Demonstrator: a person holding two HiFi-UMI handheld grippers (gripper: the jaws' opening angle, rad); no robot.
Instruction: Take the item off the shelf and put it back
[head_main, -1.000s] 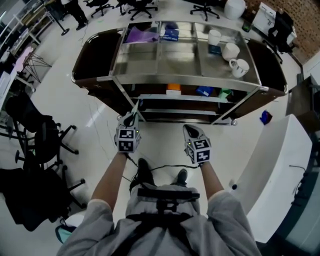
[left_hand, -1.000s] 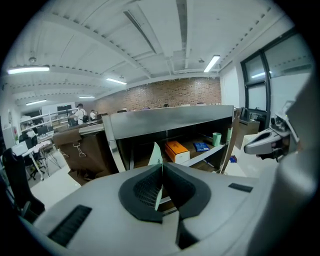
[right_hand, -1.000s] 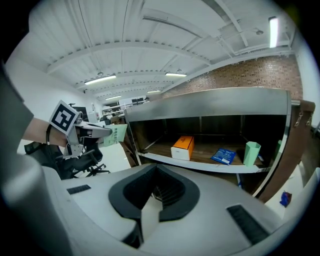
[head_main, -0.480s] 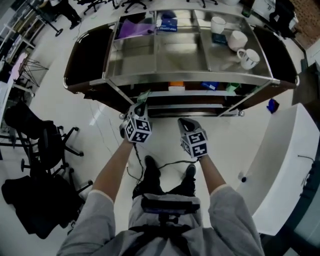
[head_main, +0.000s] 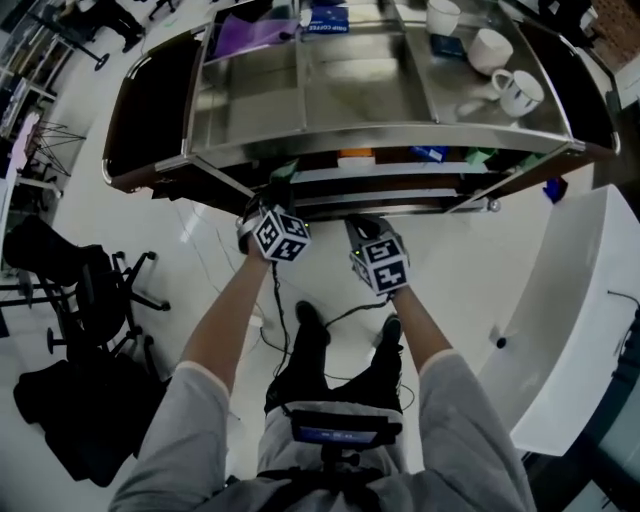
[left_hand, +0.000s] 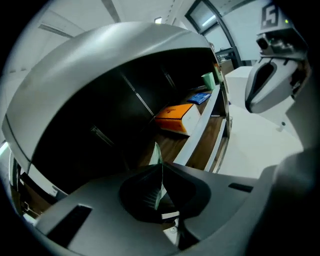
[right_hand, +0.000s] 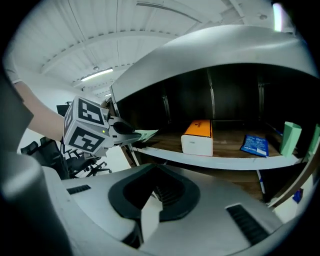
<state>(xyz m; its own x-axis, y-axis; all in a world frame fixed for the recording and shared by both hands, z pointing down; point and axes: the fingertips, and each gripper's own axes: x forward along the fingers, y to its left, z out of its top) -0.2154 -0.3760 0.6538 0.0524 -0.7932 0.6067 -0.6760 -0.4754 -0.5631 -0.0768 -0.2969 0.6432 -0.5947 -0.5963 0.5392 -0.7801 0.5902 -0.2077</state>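
Pointing edgewise at middle shelf just ahead, thin green packet is clamped by left gripper, nearer shelf; right gripper jaws together, empty.

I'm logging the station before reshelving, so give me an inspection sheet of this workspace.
Surface: steel cart, lower shelf open in front.
Job's things: thin green packet pinched in left gripper, near the lower shelf's left end.
Clutter: orange-and-white box, blue packet, green container on lower shelf; mugs on top.
Grippers: left shut on the packet; right gripper shut, empty.
Cables: black cable on floor by feet.
Surroundings: office chairs, white counter.
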